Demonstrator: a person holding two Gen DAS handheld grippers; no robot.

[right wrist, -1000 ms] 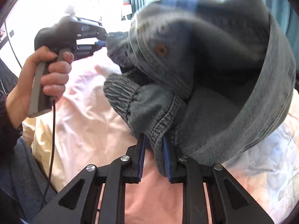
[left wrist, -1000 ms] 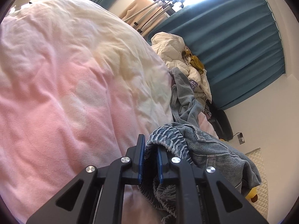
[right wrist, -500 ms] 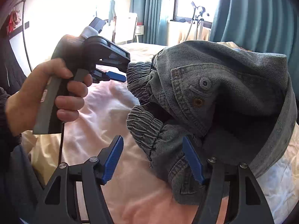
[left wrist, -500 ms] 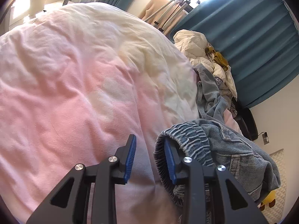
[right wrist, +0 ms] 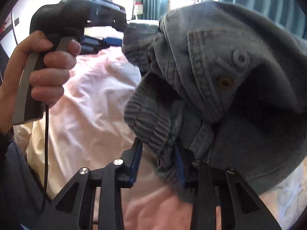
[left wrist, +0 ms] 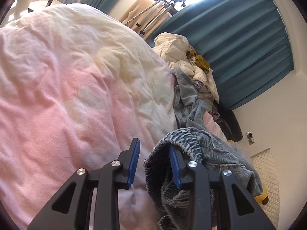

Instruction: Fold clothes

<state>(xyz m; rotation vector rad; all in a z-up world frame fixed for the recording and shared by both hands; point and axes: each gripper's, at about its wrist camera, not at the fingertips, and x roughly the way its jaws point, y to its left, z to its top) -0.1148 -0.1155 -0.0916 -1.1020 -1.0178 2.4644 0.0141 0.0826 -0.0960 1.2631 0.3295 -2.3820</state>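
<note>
A blue denim garment with a ribbed elastic waistband (left wrist: 191, 159) hangs bunched over a pink and cream duvet (left wrist: 67, 95). My left gripper (left wrist: 155, 163) is open; the waistband drapes over its right finger (left wrist: 174, 166). In the right wrist view the same denim garment (right wrist: 220, 86) fills the right side. My right gripper (right wrist: 158, 161) is open, with ribbed cloth lying between its fingers. The left gripper (right wrist: 103, 42) shows there at upper left, held in a hand, its tips at the waistband.
A pile of other clothes (left wrist: 191, 72), white, denim and yellow, lies at the bed's far edge. Teal curtains (left wrist: 239, 44) hang behind it. A clothes rack (left wrist: 153, 5) stands by the window. A quilted mat (left wrist: 266, 172) lies on the floor.
Both grippers were shut on the denim a second ago and have opened. The right gripper's jaws have narrowed again since half a second ago. The garment stays draped over the fingers.
</note>
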